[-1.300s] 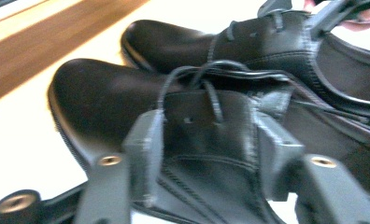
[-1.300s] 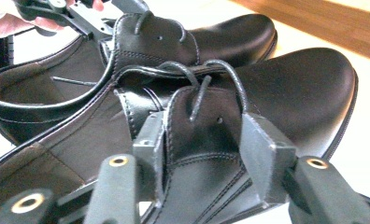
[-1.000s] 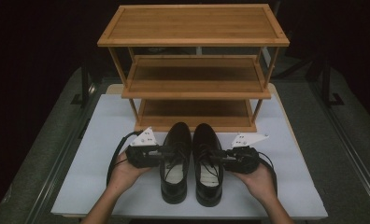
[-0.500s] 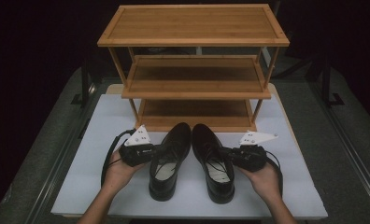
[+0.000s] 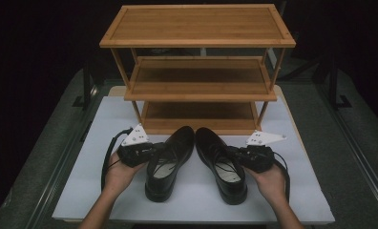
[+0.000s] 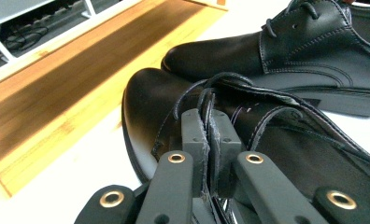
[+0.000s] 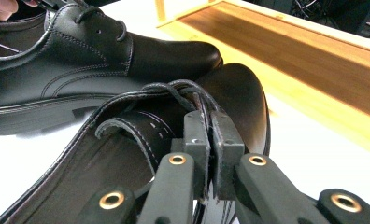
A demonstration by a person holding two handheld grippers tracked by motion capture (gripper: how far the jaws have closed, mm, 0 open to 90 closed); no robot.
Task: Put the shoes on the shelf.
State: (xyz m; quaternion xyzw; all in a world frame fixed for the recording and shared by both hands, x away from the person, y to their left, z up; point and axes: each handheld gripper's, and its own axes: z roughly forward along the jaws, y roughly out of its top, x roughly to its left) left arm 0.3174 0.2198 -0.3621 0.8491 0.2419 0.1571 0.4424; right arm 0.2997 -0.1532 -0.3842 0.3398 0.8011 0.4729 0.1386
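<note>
Two black leather lace-up shoes lie side by side on the white board (image 5: 106, 124), toes towards the wooden rack and close together, heels splayed apart. My left gripper (image 5: 151, 150) is shut on the outer edge of the left shoe (image 5: 170, 162) beside its laces. In the left gripper view the gripper (image 6: 210, 126) pinches the leather flap of that shoe (image 6: 150, 102). My right gripper (image 5: 237, 153) is shut on the outer edge of the right shoe (image 5: 223, 167). The right gripper view has this gripper (image 7: 206, 126) pressed on the flap of the right shoe (image 7: 239, 88).
A three-tier wooden shoe rack (image 5: 196, 90) stands at the back of the board, its lowest shelf (image 5: 199, 114) just beyond the toes. Dark floor and metal frame legs surround the table. A person's hands hold both grippers from the near edge.
The shoes, parallel a second ago, have swung so their heels point outwards and their toes meet. Both hands have shifted slightly outwards with them.
</note>
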